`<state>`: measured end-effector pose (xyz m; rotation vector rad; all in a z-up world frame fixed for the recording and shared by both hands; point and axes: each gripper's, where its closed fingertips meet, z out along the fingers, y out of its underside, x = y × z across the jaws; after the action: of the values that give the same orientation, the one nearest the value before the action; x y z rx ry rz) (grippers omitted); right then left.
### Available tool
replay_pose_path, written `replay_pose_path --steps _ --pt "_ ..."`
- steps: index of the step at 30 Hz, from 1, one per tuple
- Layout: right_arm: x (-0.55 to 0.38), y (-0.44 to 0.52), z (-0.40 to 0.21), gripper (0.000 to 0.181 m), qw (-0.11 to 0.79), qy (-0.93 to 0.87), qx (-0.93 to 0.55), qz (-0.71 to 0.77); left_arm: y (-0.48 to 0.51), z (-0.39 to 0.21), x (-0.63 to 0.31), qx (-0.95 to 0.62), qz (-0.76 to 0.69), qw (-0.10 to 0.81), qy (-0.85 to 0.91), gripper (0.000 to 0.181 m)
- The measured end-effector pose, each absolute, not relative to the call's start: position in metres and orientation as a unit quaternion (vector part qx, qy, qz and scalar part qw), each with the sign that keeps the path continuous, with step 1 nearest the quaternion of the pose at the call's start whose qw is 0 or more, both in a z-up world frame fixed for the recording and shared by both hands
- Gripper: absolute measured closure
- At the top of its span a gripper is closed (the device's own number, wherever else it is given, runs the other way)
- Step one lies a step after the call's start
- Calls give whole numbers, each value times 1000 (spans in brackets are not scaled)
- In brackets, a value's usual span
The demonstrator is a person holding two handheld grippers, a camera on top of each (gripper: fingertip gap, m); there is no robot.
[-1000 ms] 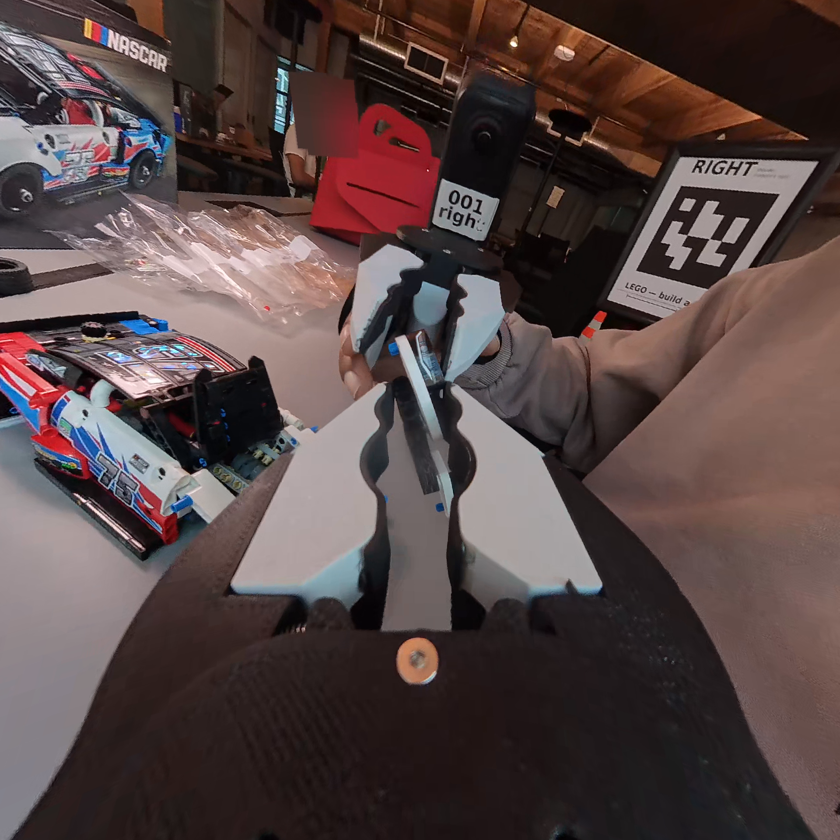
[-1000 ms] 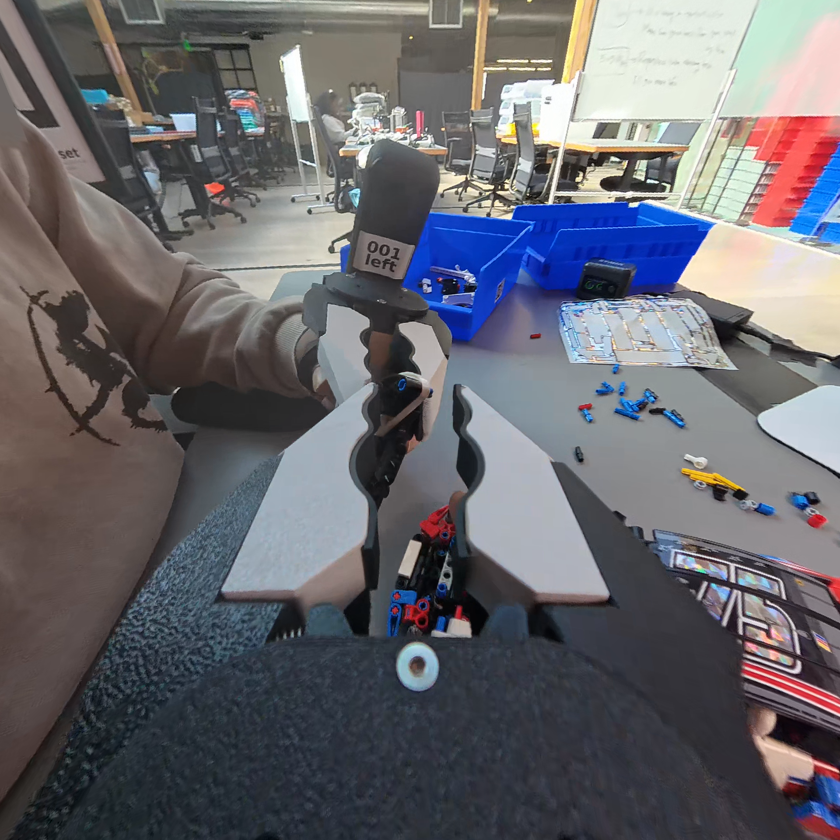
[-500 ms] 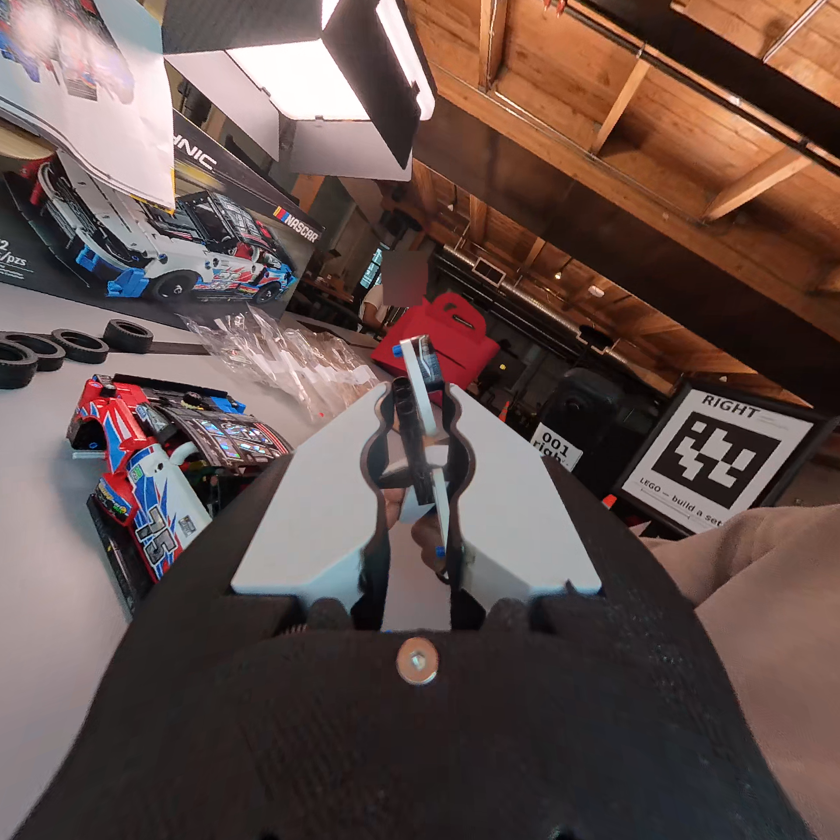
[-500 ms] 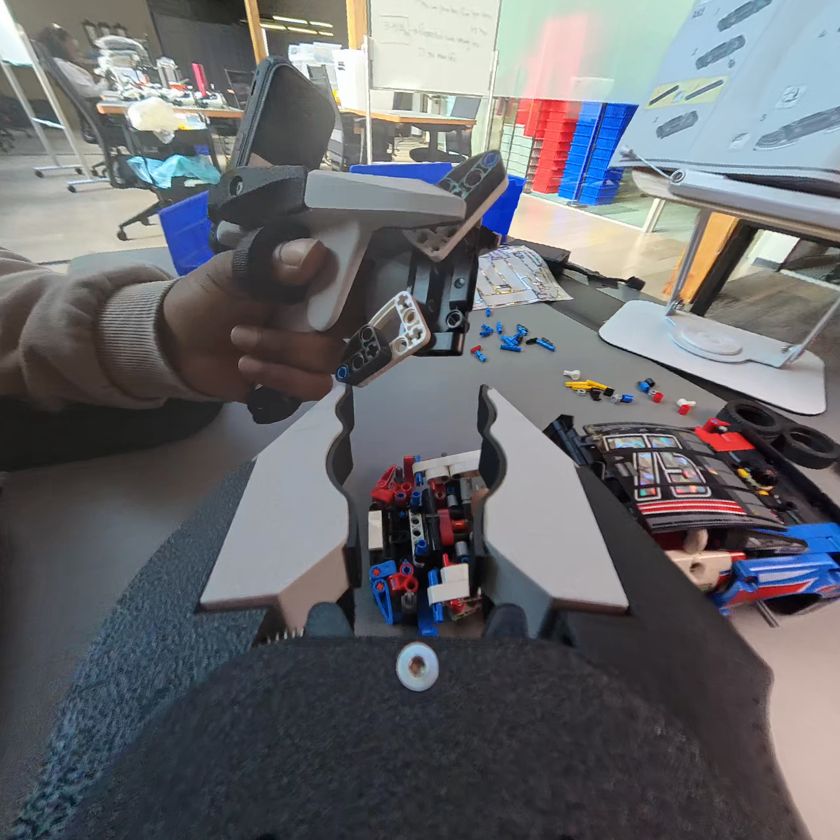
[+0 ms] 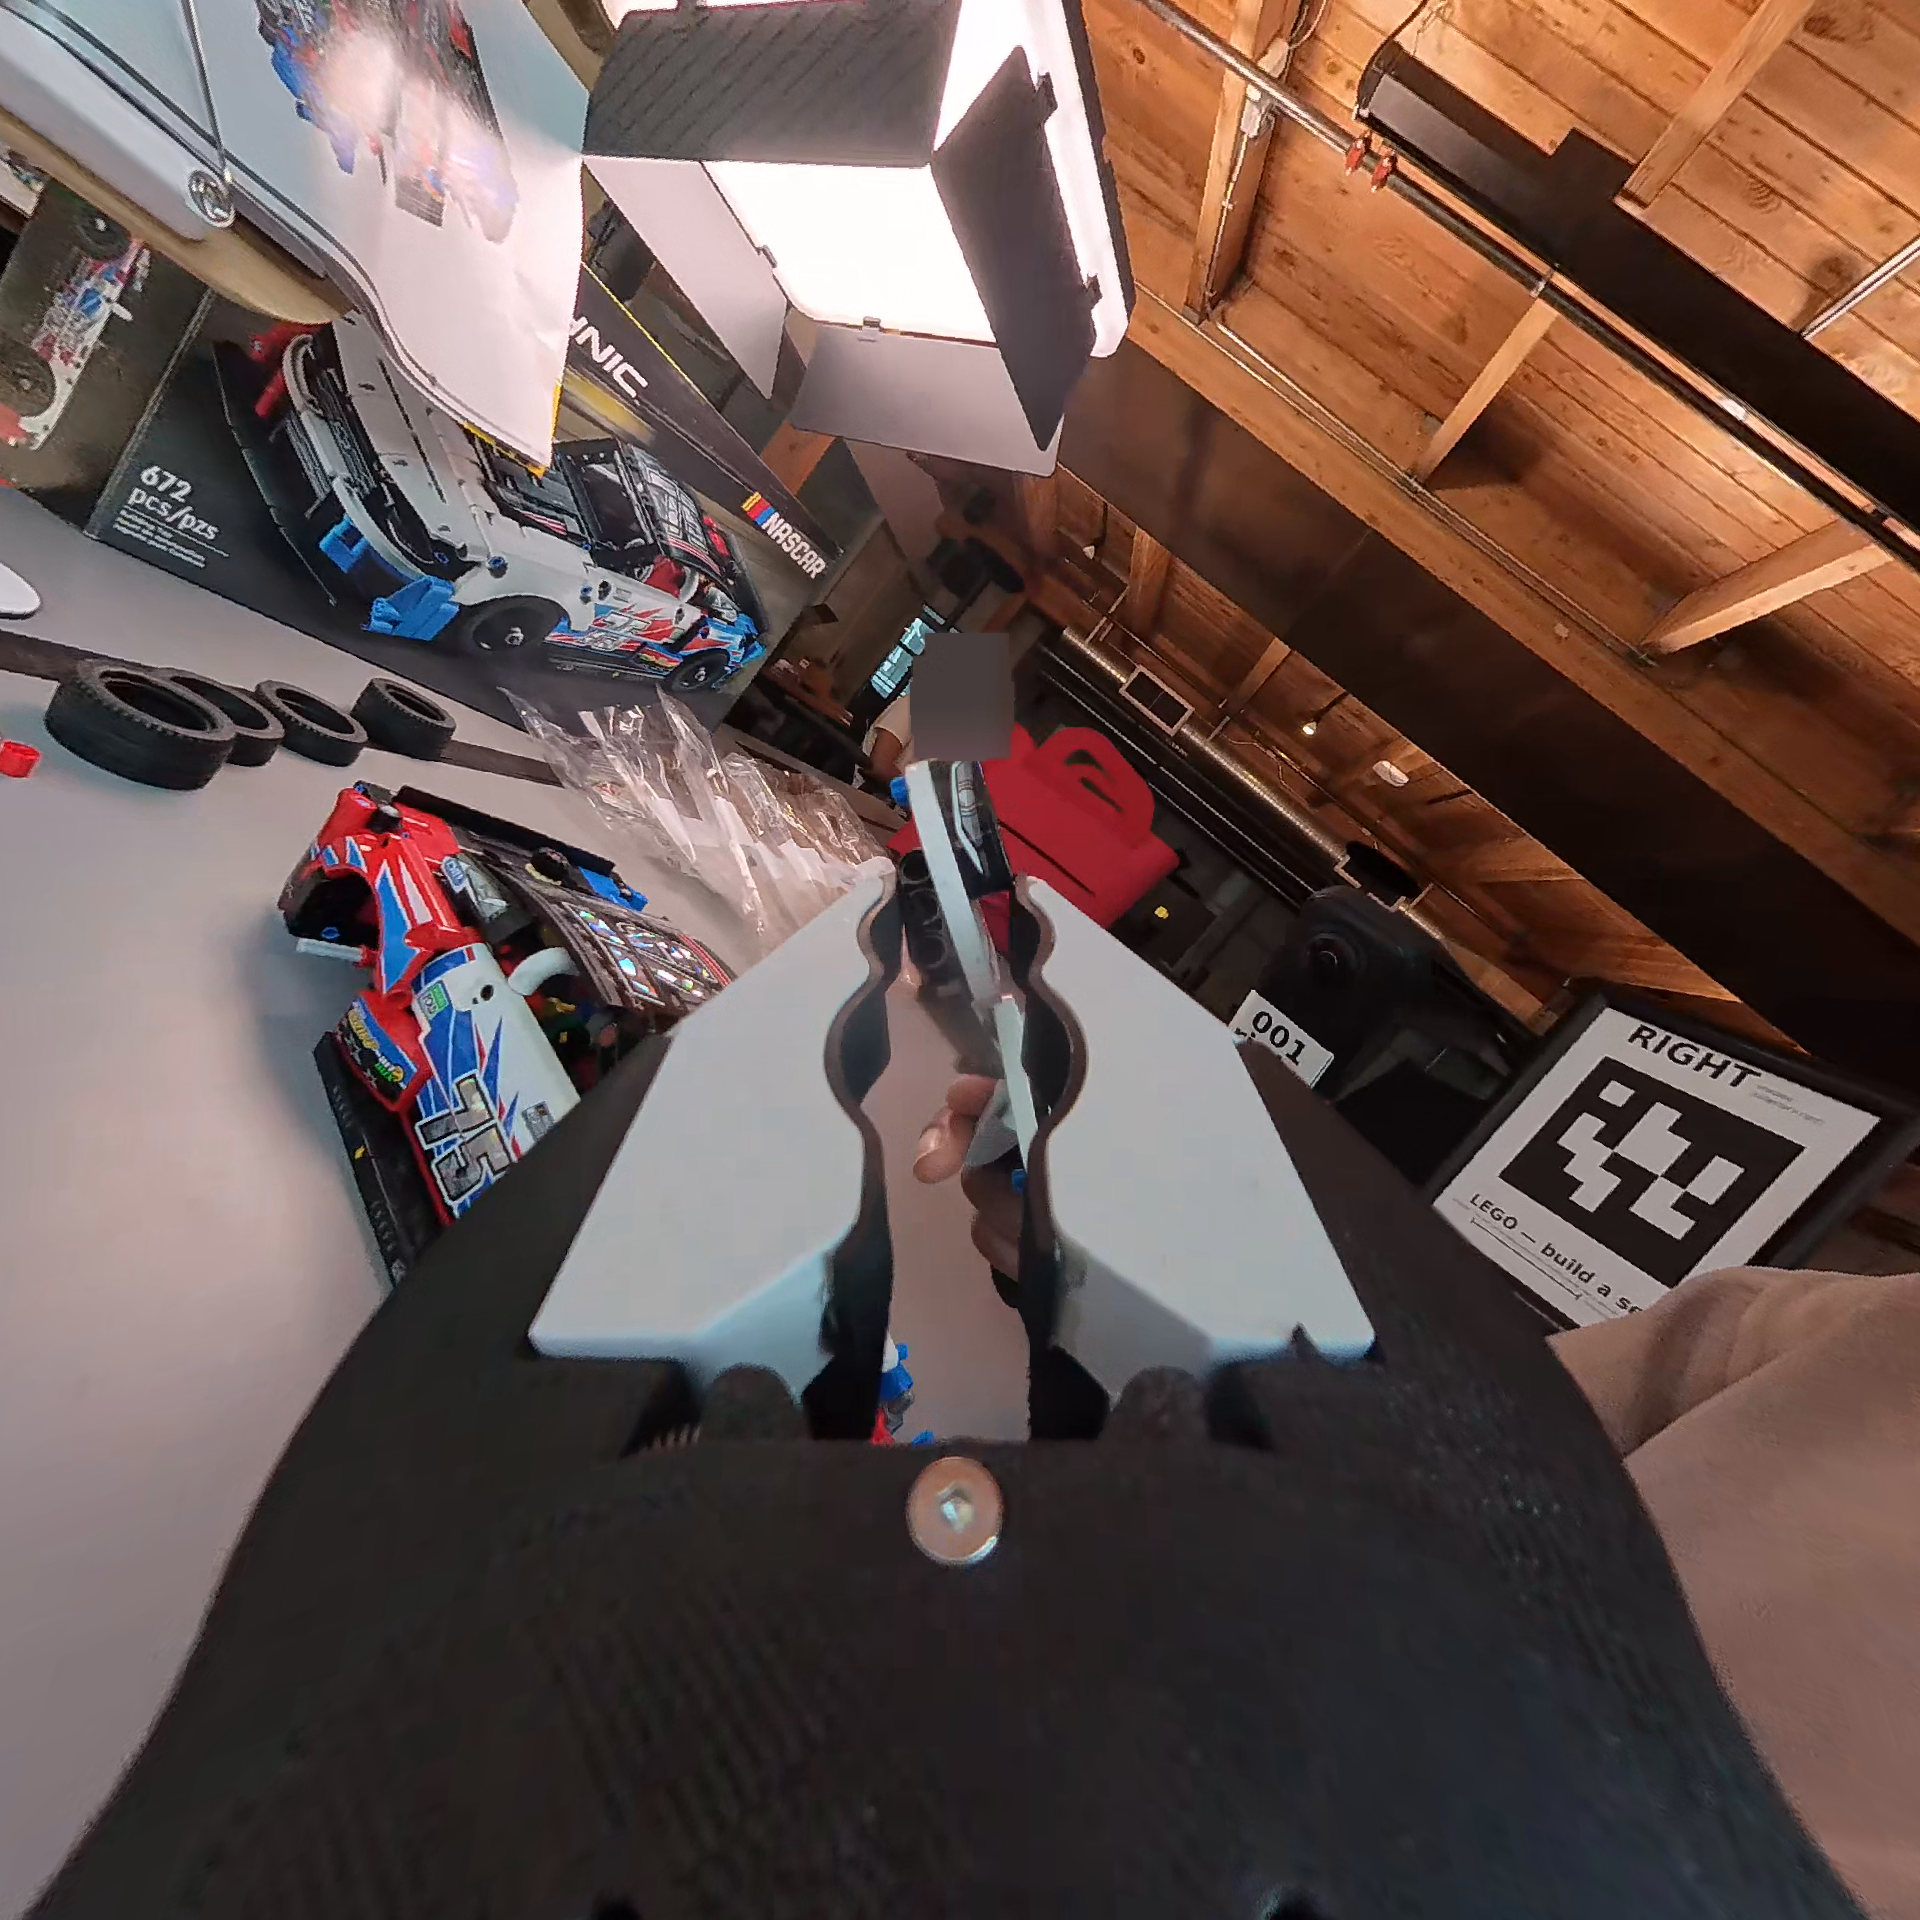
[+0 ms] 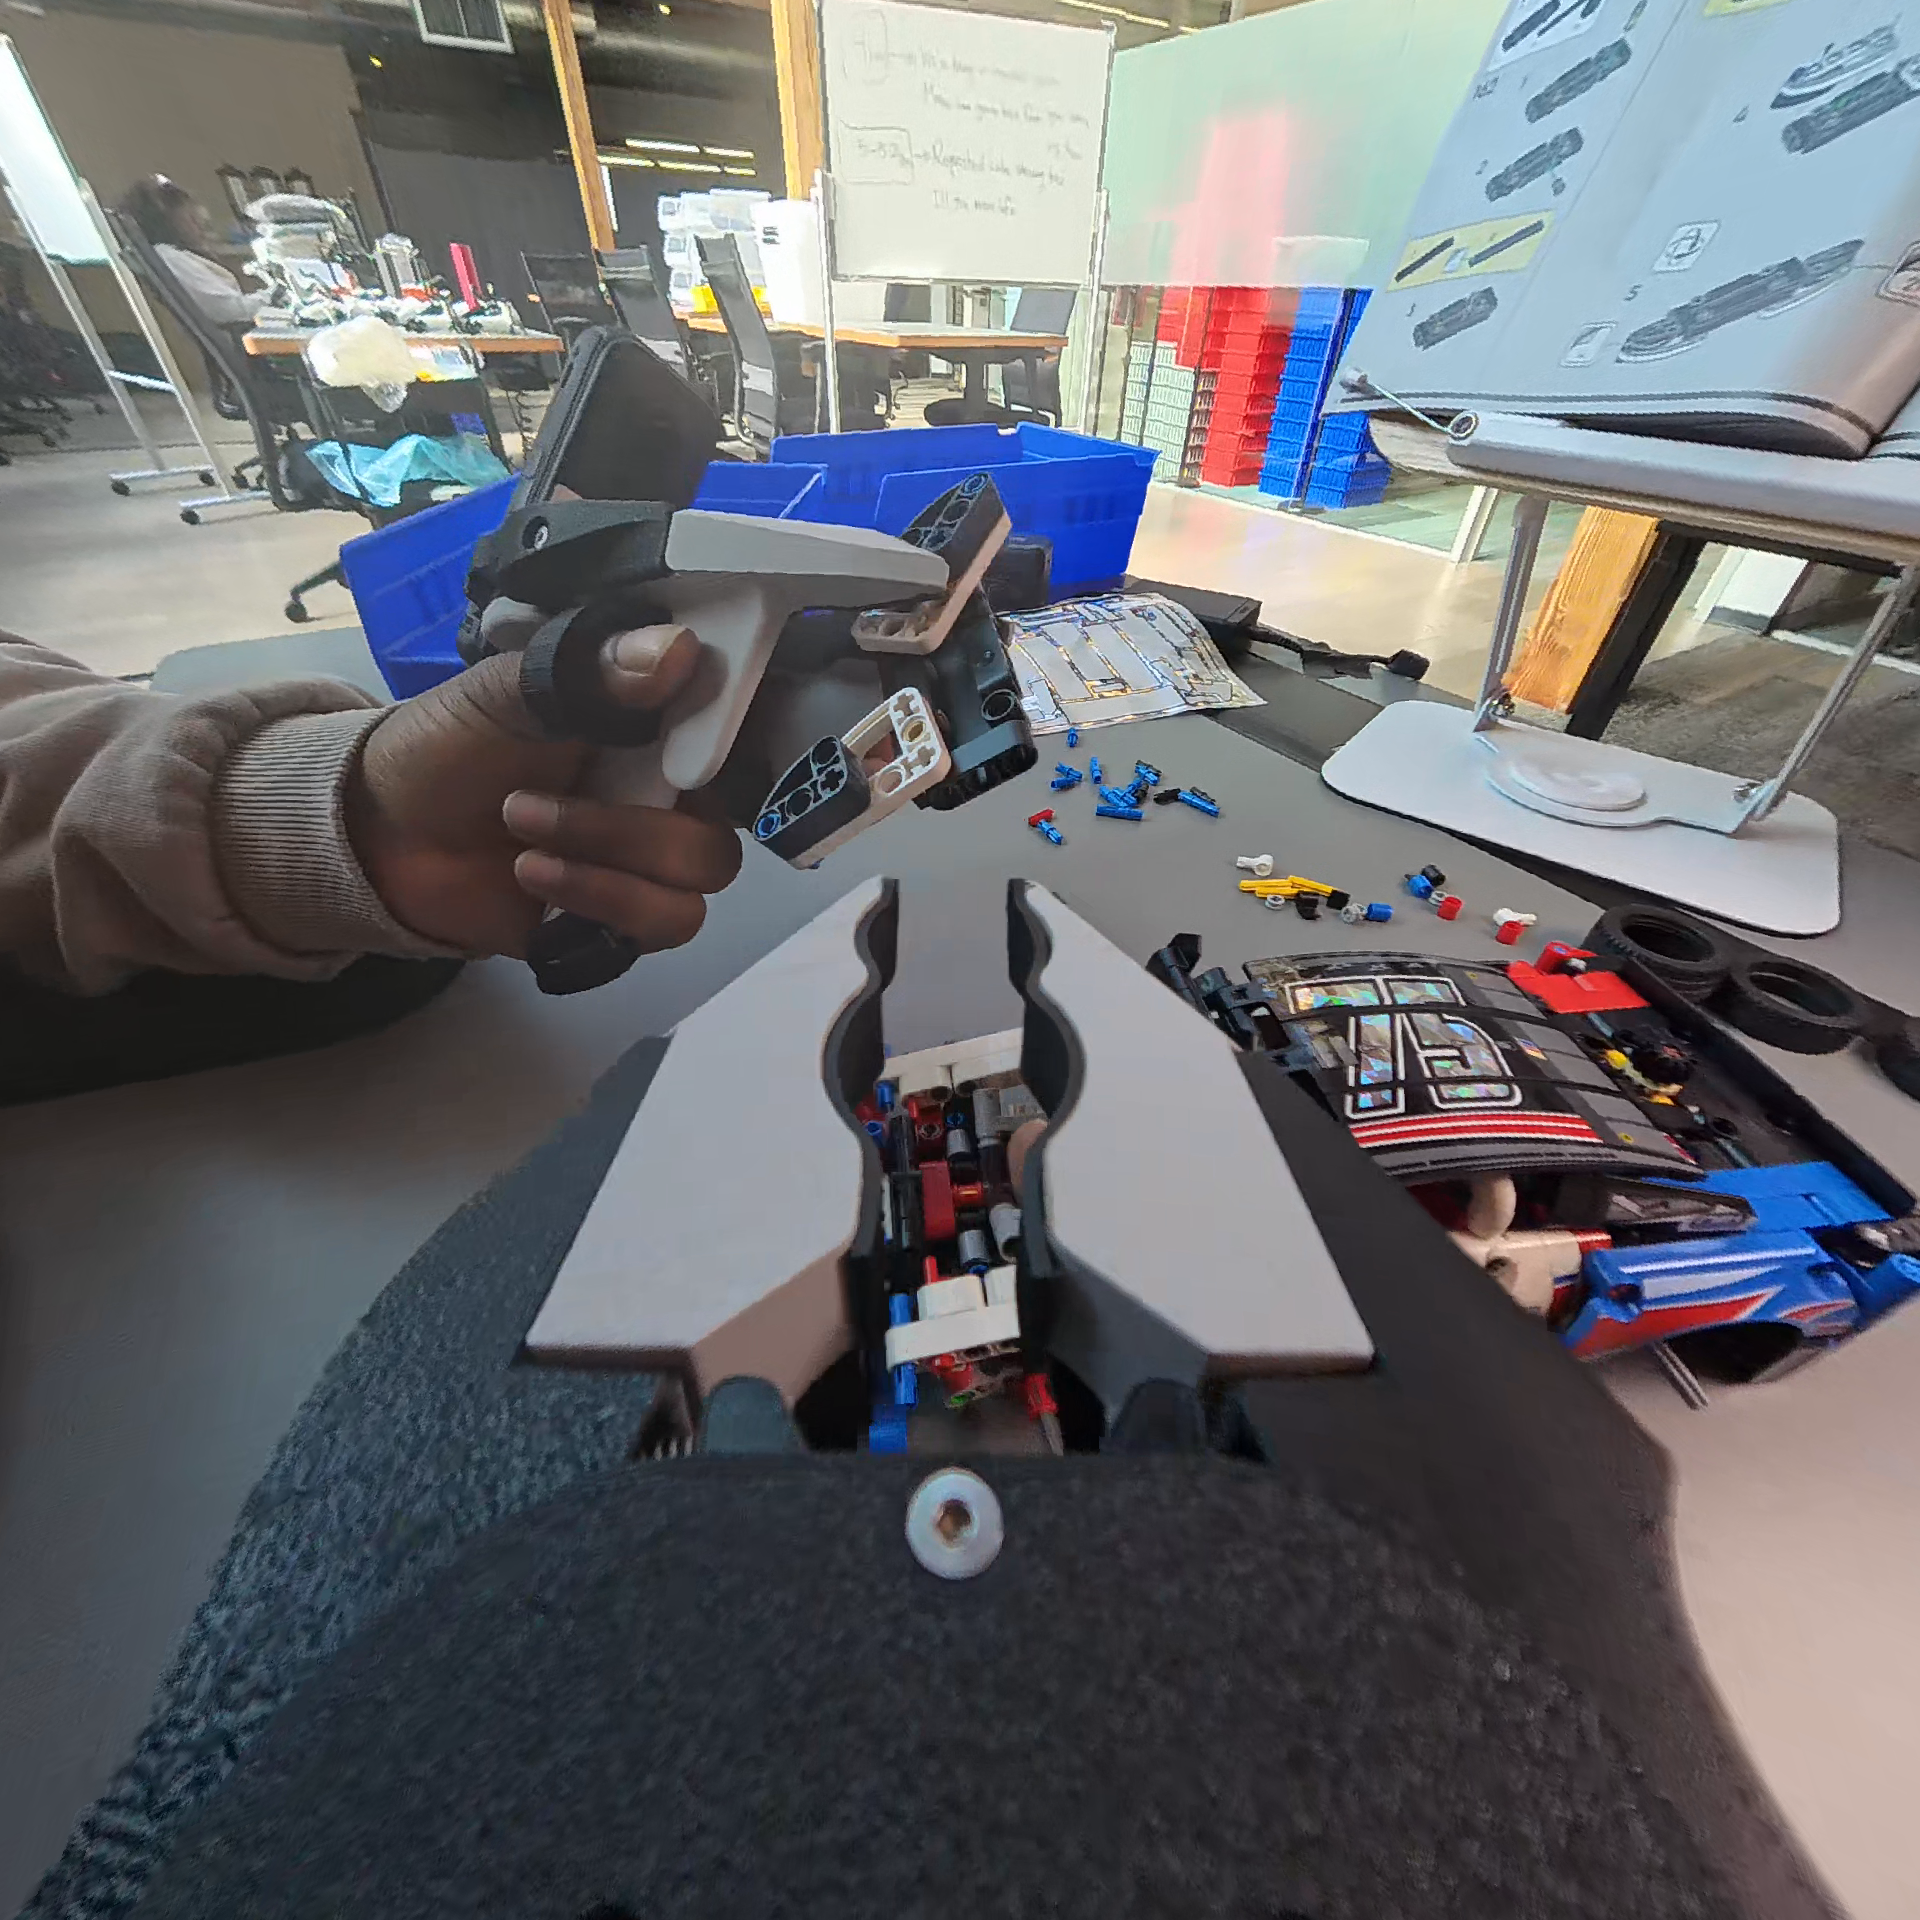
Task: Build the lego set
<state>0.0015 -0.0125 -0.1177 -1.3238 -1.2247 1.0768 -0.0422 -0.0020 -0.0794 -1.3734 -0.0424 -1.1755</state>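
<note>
My left gripper (image 5: 956, 894) is shut on a flat black and white lego sub-assembly (image 5: 948, 883) that sticks out past its fingertips, held up in the air. The right wrist view shows this gripper from the side, with the sub-assembly (image 6: 904, 717) clamped between its fingers. My right gripper (image 6: 951, 894) is open with nothing between its fingertips, a little below and in front of that piece. Through its gap I see a red, blue and white lego chassis section (image 6: 956, 1195) lying below. The car body (image 5: 447, 997) lies on the grey table (image 5: 156, 1039); it also shows in the right wrist view (image 6: 1455, 1081).
Black tyres (image 6: 1662, 945) and loose blue, yellow and red pins (image 6: 1122, 795) lie on the table. Blue bins (image 6: 956, 488), a sticker sheet (image 6: 1122, 655) and a booklet stand (image 6: 1579, 800) sit behind. Plastic bags (image 5: 686, 790), the set's box (image 5: 468, 540) and a marker sign (image 5: 1652, 1164) are nearby. Spacing between my two grippers at the tips: around 6 cm.
My right gripper was around the sub-assembly's end, then opened wide, drew back and narrowed on nothing. My left gripper tilted upward, keeping its hold on the piece.
</note>
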Motion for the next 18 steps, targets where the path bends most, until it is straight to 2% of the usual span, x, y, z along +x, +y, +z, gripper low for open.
replay_pose_path --steps 3,5,6,9,10,16,18 --pt "-6 -19 -119 123 463 -488 -574 466 -3 -79 -39 -605 -486 631 -4 163" --pt "-15 -23 -124 113 458 -497 -586 446 -7 -76 -29 -608 -476 635 14 163" --pt "-18 -21 -127 119 468 -503 -590 424 -8 -75 -25 -609 -474 636 21 163" --pt "-15 -22 -125 171 494 -523 -564 406 -9 -73 -23 -611 -470 636 25 163" --pt "-13 -22 -123 177 495 -523 -558 412 -8 -74 -25 -611 -471 636 21 163" --pt "7 -1 -112 181 524 -498 -558 407 -6 -76 -38 -606 -495 622 -10 163" --pt "10 1 -108 176 532 -492 -555 408 -5 -76 -41 -605 -501 619 -17 163"
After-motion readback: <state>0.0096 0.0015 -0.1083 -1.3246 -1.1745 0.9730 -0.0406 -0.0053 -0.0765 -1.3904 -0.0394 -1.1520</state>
